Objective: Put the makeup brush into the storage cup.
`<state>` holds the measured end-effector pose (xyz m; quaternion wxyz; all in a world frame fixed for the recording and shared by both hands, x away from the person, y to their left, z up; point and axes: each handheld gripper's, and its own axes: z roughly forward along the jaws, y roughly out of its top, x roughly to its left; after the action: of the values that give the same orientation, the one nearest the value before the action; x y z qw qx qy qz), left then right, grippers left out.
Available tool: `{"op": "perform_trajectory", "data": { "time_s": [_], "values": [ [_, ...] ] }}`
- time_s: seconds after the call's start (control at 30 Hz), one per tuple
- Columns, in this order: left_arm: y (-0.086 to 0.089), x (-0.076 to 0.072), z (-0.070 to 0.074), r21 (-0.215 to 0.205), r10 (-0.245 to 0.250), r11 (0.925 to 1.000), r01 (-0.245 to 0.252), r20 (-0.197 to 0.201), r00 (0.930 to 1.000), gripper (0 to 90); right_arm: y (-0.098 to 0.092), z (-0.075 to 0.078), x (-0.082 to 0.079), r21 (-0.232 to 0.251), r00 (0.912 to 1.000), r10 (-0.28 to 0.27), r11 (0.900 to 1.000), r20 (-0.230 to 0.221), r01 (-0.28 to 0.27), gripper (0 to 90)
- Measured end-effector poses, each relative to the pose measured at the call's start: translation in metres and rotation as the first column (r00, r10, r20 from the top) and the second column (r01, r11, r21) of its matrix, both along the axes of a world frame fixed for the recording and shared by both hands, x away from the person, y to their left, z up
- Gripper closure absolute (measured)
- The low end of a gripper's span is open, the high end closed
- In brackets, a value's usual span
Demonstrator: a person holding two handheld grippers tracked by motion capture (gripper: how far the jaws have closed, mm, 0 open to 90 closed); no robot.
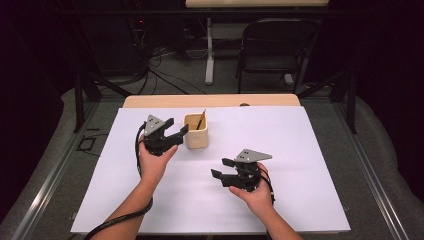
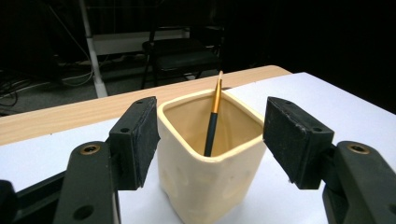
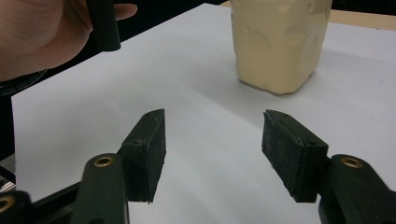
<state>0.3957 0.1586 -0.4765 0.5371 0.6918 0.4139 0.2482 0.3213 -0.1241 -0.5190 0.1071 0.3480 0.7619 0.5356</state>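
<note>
One cream cup (image 2: 208, 177) is stood on the white sheet (image 1: 300, 170) toward the back of the desk (image 1: 150, 101), with a thin paintbrush (image 2: 212, 123) leaned inside it. It's flanked by the left hand-held gripper (image 2: 210, 140), jaws spread wide either side, the pads seemingly not pressed on it. Further off, the right hand-held gripper (image 1: 220, 167) is held open over bare sheet, nothing between its jaws.

The cream square ceramic cup (image 2: 210, 186) is glossy and dimpled; the white paper sheet (image 1: 280, 200) is matt; the light wooden counter (image 2: 60, 116) is smooth.
</note>
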Motion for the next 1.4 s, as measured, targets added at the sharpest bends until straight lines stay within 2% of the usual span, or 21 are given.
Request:
{"op": "perform_trajectory", "data": {
  "time_s": [0.2,0.37,0.6,0.67,0.77,1.0,1.23,1.4],
  "values": [
    [0.005,-0.010,-0.004,-0.001,-0.014,0.9999,0.014,-0.007,0.9999,35.9,0.000,0.000,0.000,0.001,1.0000,-0.001,1.000,-0.001,0.001,39.4],
    [0.013,-0.020,-0.011,-0.030,-0.010,0.9995,0.010,-0.009,0.9999,35.9,0.000,0.000,0.000,0.007,1.0000,-0.002,1.000,0.001,0.002,39.4],
    [0.036,-0.041,-0.024,-0.048,0.005,0.9988,-0.006,-0.028,0.9996,35.8,0.001,-0.002,-0.001,0.000,1.0000,0.003,1.000,-0.003,-0.003,39.4],
    [0.037,-0.043,-0.025,-0.049,0.005,0.9988,-0.007,-0.031,0.9995,35.9,0.001,-0.002,-0.001,-0.003,1.0000,0.004,1.000,-0.002,-0.004,39.4],
    [0.047,-0.053,-0.030,-0.031,0.003,0.9995,-0.004,-0.037,0.9993,35.9,0.001,-0.001,-0.001,-0.007,1.0000,0.003,1.000,-0.002,-0.003,39.4],
    [0.054,-0.069,-0.035,-0.014,-0.002,0.9999,0.001,-0.026,0.9997,35.9,0.001,-0.001,-0.001,-0.010,1.0000,0.005,1.000,-0.002,-0.005,39.4],
    [0.056,-0.083,-0.042,-0.012,-0.008,0.9999,0.008,-0.011,0.9999,35.9,0.000,0.000,-0.001,-0.004,1.0000,0.003,1.000,0.001,-0.003,39.4],
    [0.052,-0.090,-0.046,0.009,-0.020,0.9998,0.020,0.000,0.9998,35.9,0.000,0.000,-0.001,-0.008,1.0000,0.003,1.000,-0.001,-0.003,39.4]
  ]
}}
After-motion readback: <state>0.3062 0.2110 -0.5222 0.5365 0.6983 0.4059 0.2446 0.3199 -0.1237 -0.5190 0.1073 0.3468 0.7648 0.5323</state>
